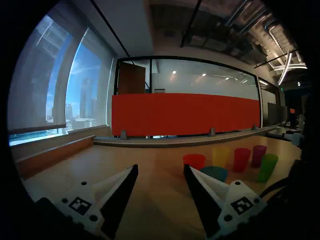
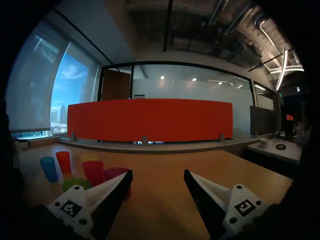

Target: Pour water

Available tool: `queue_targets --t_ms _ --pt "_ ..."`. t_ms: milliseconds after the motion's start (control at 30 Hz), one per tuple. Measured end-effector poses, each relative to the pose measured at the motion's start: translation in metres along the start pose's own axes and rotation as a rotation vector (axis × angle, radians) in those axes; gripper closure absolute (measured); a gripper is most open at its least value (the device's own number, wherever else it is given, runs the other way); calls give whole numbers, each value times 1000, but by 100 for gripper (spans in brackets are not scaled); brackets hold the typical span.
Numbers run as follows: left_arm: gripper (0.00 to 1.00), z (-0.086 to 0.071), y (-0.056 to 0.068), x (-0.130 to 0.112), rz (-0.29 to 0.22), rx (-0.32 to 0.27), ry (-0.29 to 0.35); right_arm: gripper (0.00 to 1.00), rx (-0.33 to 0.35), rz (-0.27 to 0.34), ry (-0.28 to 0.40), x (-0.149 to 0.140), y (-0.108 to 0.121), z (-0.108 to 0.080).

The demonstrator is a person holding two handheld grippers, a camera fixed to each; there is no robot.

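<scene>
Several coloured plastic cups stand in a cluster on the wooden table [image 1: 160, 208]. In the left gripper view the cluster is ahead to the right: an orange cup [image 1: 194, 161], a yellow cup [image 1: 221, 156], a red cup [image 1: 241, 159], a purple cup [image 1: 259, 155], a green cup [image 1: 267, 167] and a blue cup [image 1: 215, 173] just behind the right finger. My left gripper [image 1: 160, 172] is open and holds nothing. In the right gripper view the cups are at lower left: blue cup [image 2: 49, 168], orange cup [image 2: 63, 161], red cup [image 2: 94, 172], green cup [image 2: 76, 184]. My right gripper [image 2: 158, 174] is open with nothing in it.
A long red divider panel [image 1: 184, 114] runs along the table's far edge, with a glass wall behind it. Large windows [image 1: 60, 92] are on the left. A second desk with a monitor [image 2: 262, 120] stands at the right.
</scene>
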State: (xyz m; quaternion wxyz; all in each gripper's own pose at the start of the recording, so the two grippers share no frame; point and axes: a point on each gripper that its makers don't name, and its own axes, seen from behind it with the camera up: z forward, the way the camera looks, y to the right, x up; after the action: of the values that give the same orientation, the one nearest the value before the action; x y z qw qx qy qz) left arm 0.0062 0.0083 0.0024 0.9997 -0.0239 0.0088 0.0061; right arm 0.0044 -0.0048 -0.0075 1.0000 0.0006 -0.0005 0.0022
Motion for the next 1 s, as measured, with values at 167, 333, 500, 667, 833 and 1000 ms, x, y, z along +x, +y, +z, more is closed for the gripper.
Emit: queue_targets --t_ms 167,333,500,667,833,1000 --pt "16 1 -1 0 0 0 0 1 0 0 0 0 0 1" --pt "16 1 -1 0 0 0 0 1 0 0 -1 0 -1 2" --pt "16 2 -1 0 0 0 0 1 0 0 -1 0 -1 2" --pt "16 2 -1 0 0 0 0 1 0 -1 -1 -1 -1 1" --pt "16 1 0 0 0 0 0 1 0 -1 -1 -1 -1 1" --pt "16 0 0 0 0 0 0 1 0 0 -1 -1 -1 1"
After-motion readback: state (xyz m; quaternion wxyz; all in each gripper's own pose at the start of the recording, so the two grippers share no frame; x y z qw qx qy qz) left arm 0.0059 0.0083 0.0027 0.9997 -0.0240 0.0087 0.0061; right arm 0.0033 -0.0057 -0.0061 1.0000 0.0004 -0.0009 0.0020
